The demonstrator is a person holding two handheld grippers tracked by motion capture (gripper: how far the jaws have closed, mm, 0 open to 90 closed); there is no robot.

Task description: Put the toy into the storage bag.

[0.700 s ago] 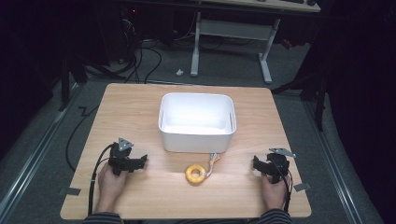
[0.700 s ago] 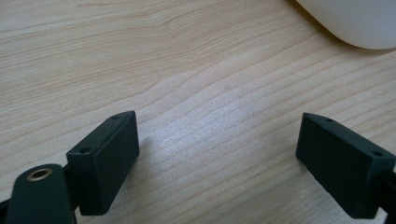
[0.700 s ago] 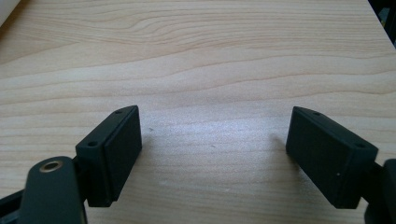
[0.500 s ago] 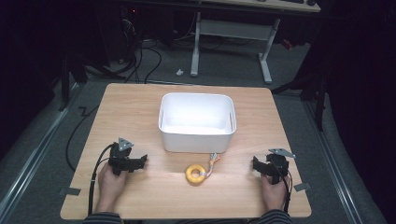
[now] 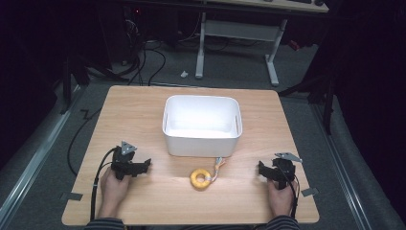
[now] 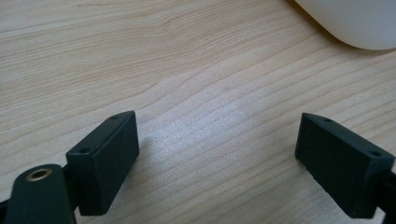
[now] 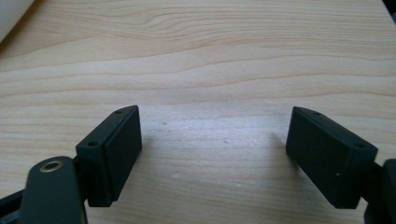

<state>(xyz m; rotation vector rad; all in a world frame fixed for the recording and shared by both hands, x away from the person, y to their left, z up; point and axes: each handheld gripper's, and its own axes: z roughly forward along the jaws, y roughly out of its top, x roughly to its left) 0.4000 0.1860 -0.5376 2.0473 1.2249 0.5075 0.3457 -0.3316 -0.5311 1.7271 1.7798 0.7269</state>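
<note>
Centrally on the wooden table [image 5: 143, 115] sits a white plastic bin [image 5: 201, 125], rectangular with rounded corners, slightly toward the far side. Its inside looks bare white; nothing visible in it.

Just near of the bin lies a yellow ring-shaped coil [image 5: 200, 178], a toroid wound in yellow tape, flat on the wood. Thin multicoloured leads [image 5: 218, 165] run from its right side up toward the bin's near wall. Whether the leads touch the wall, can't tell.

Left gripper [image 5: 143, 165] rests on the near-left part of the table, held in the left hand [image 5: 114, 188], jaws pointing right toward the coil, well apart from it. Left gripper view: both black jaws spread wide, nothing but wood grain between them, bin corner [image 6: 350, 21] at the upper right.

Right gripper [image 5: 261, 168] on the near-right, held in the right hand [image 5: 280, 196], jaws pointing left toward the coil, also well apart from it. Right gripper view: jaws released, wide gap, bare wood between, a sliver of the bin [image 7: 11, 16] at the upper left.

Table is light wood with visible grain, tape tabs at the near corners. Room is dark: grey floor, black cables [image 5: 143, 62] on the far left, a white-legged desk frame [image 5: 239, 33] behind.
</note>
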